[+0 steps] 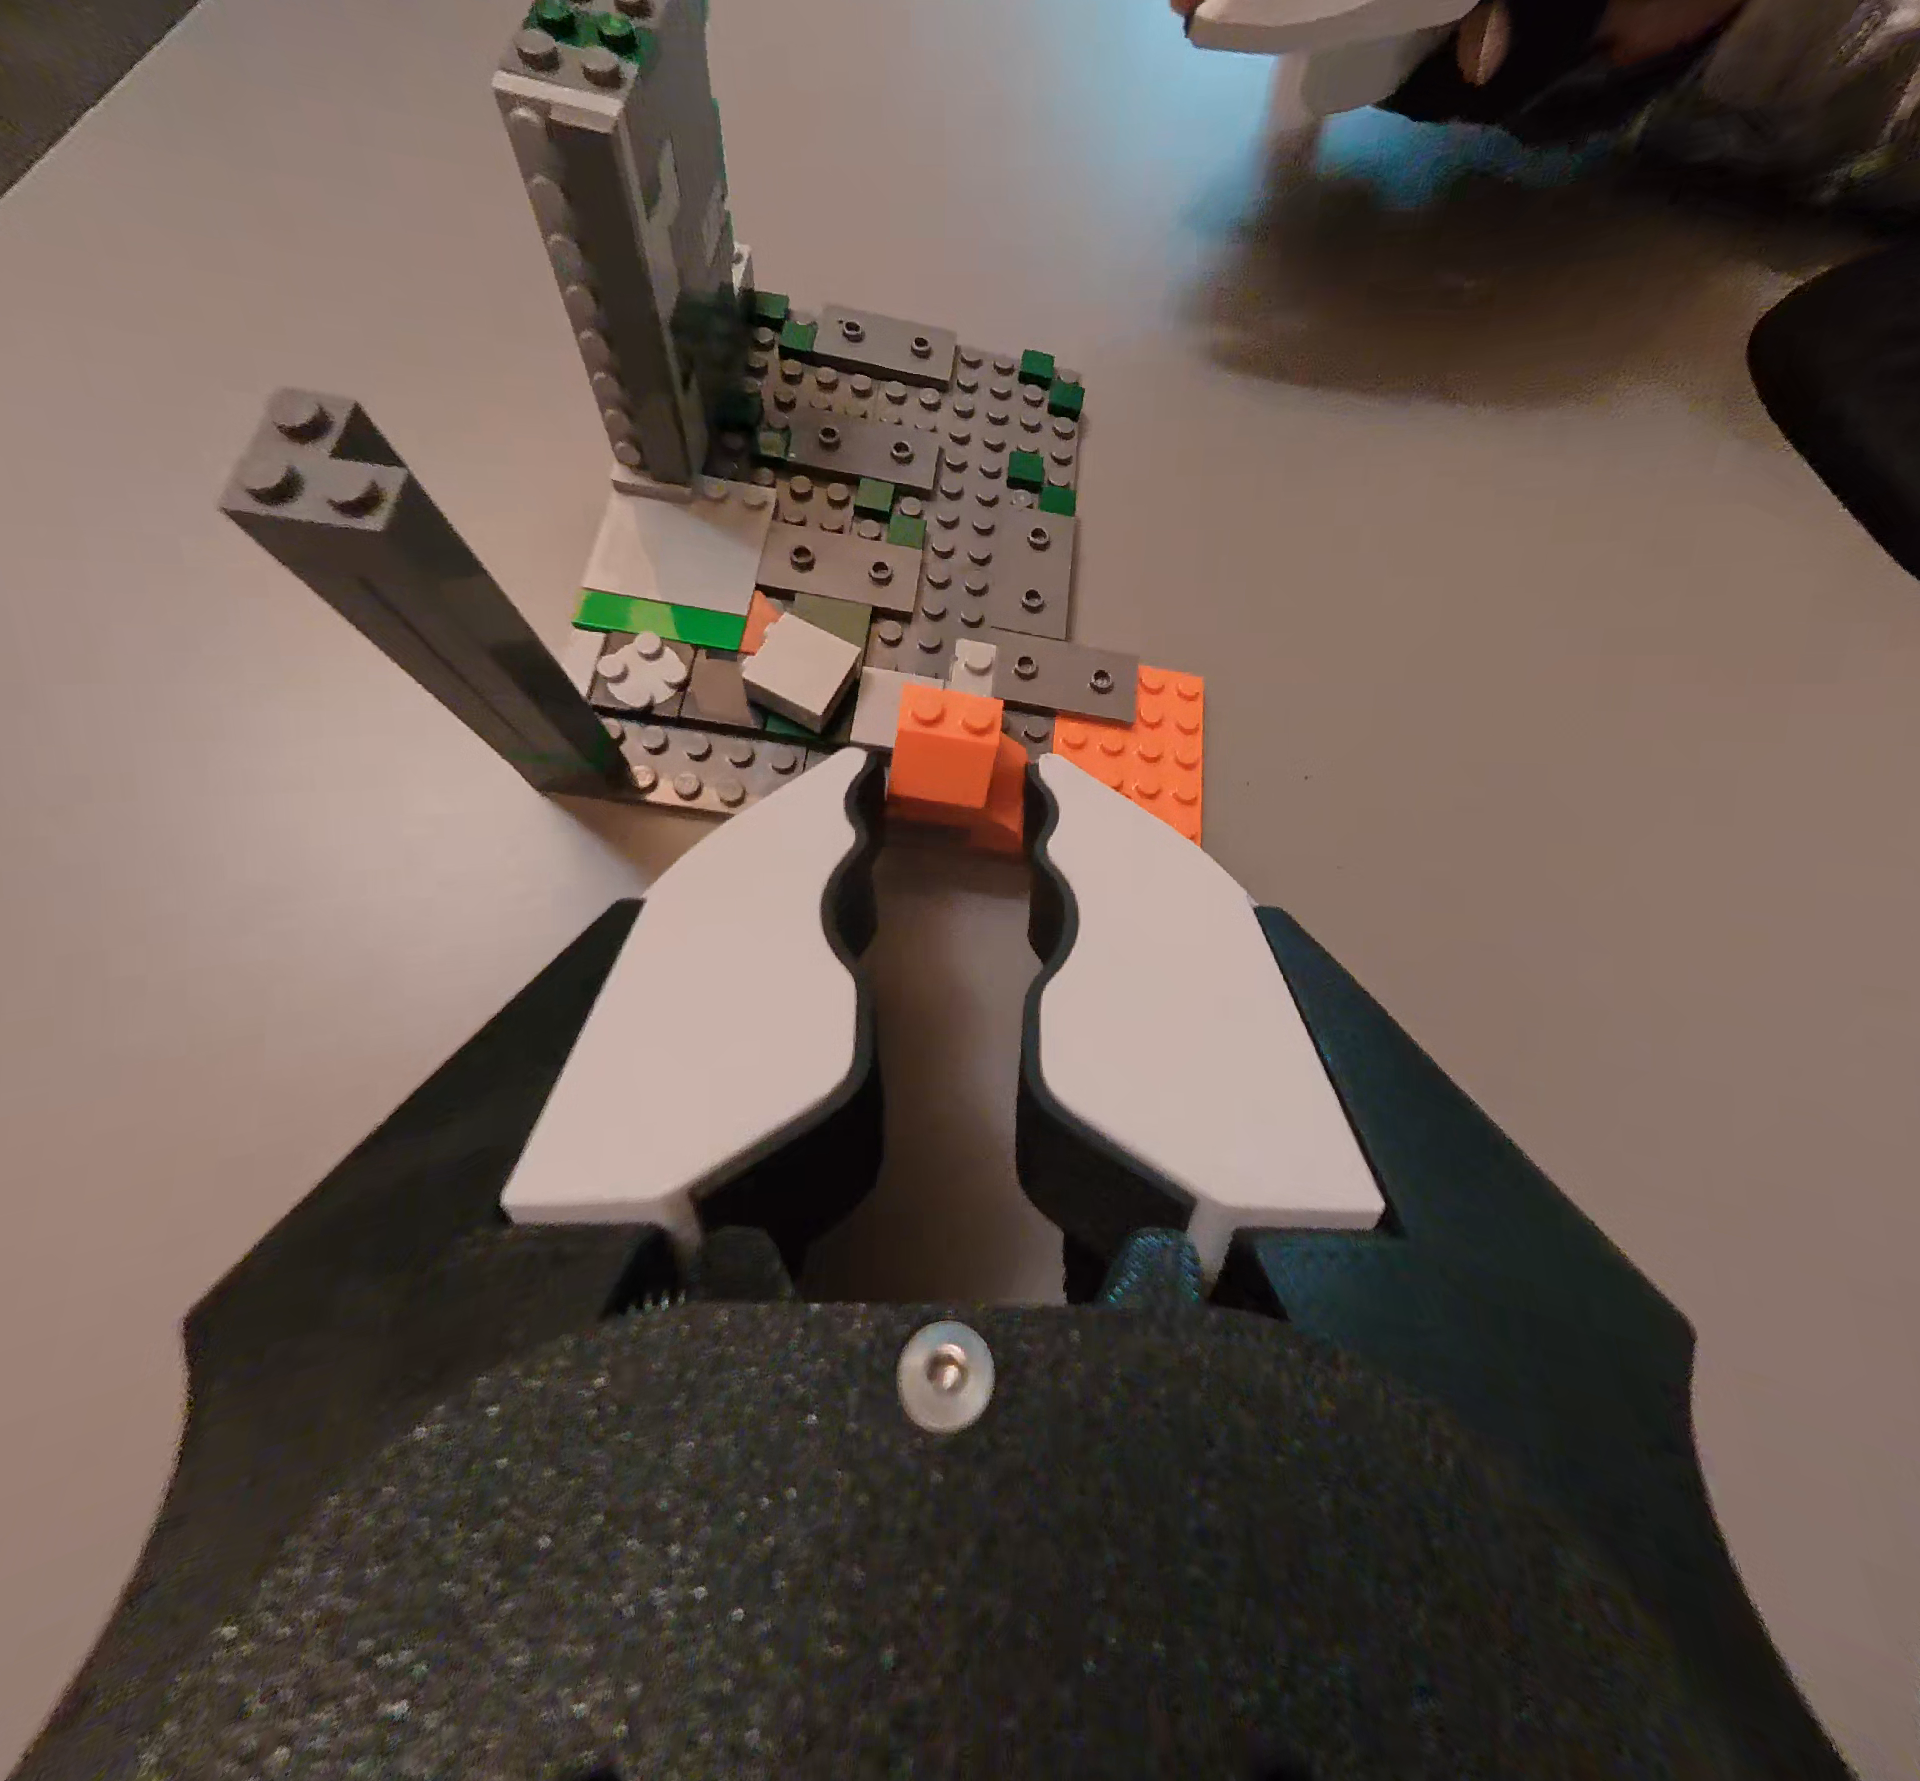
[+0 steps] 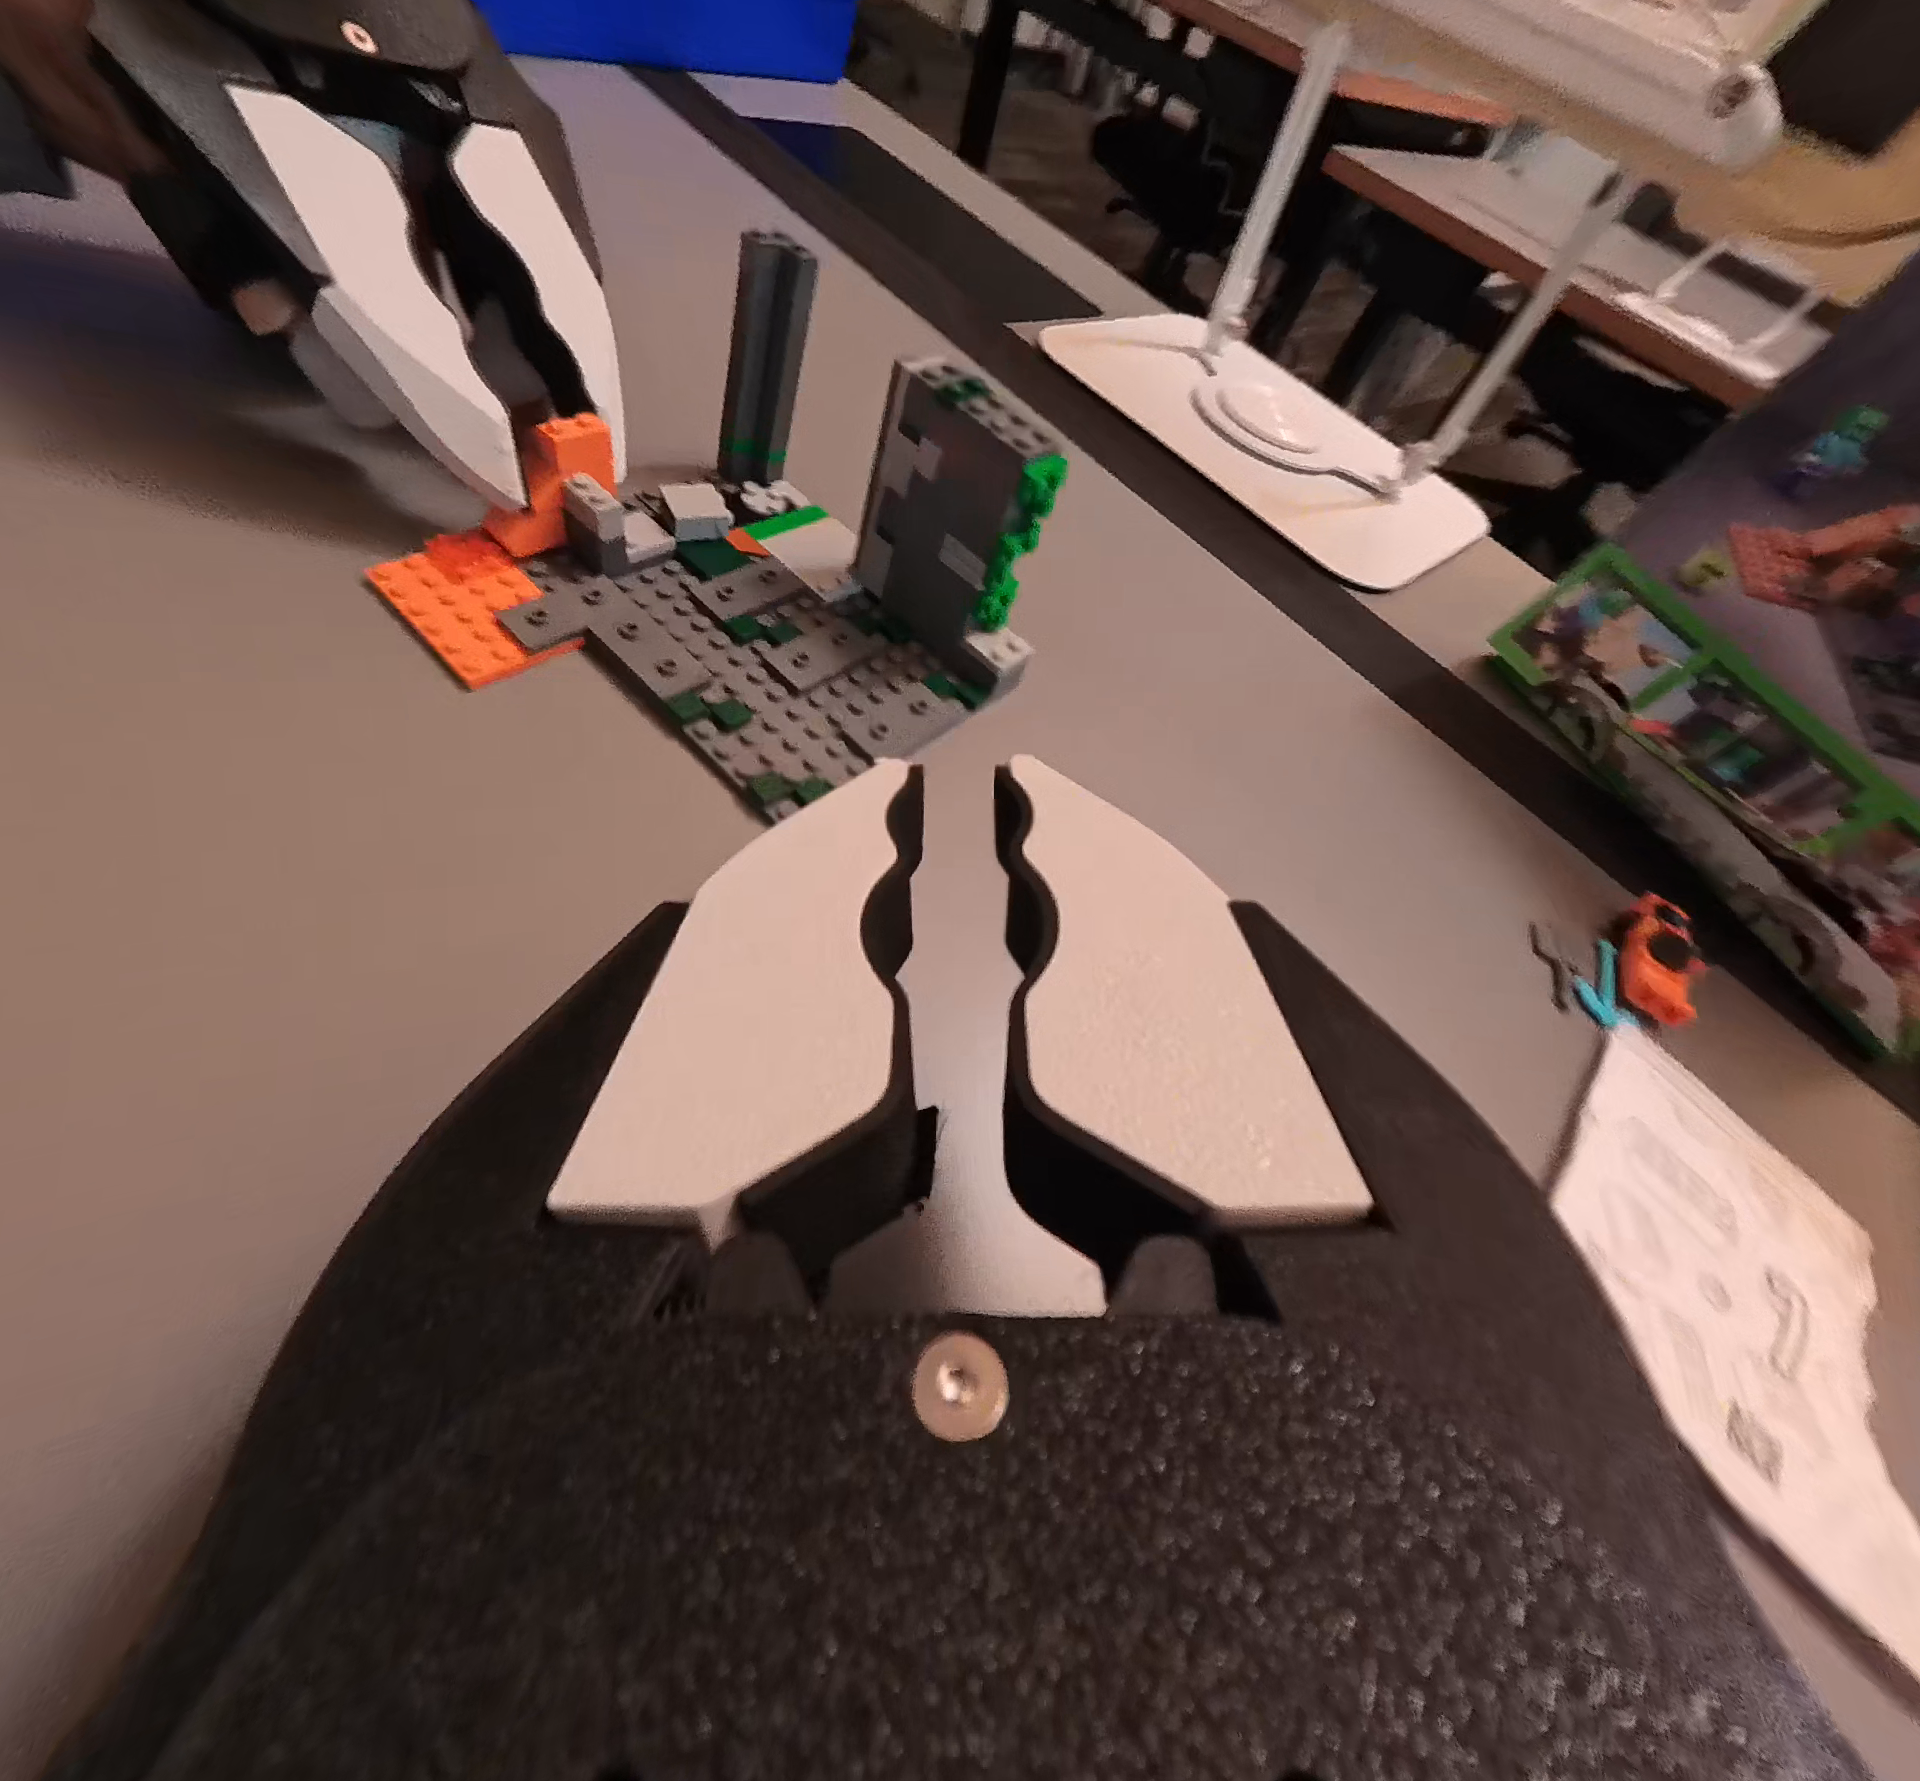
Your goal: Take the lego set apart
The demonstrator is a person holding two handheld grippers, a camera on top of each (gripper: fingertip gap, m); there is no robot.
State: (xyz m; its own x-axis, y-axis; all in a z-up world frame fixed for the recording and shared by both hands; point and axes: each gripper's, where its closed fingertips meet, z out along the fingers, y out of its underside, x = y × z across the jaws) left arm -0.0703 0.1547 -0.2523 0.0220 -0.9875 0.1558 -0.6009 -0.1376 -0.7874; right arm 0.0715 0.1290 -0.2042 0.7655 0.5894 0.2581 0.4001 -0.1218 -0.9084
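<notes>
Left gripper (image 1: 954,775): jaws close around orange block (image 1: 943,755), tips touching its sides at near edge of lego set (image 1: 883,526) on desk (image 1: 1351,796). Grey tower (image 1: 623,204) far left of jaws, dark pillar (image 1: 416,599) nearer left, orange plate (image 1: 1153,755) just right. Right gripper (image 2: 958,775): jaws slightly apart, empty, tips just short of set's grey corner. Box (image 2: 1766,755), small orange piece (image 2: 1657,973), paper (image 2: 1725,1316) to their right; white stand (image 2: 1278,443) beyond.

orange brick (image 1: 940,761), grey-green baseplate (image 1: 977,495), grey table (image 1: 1351,796)
</notes>
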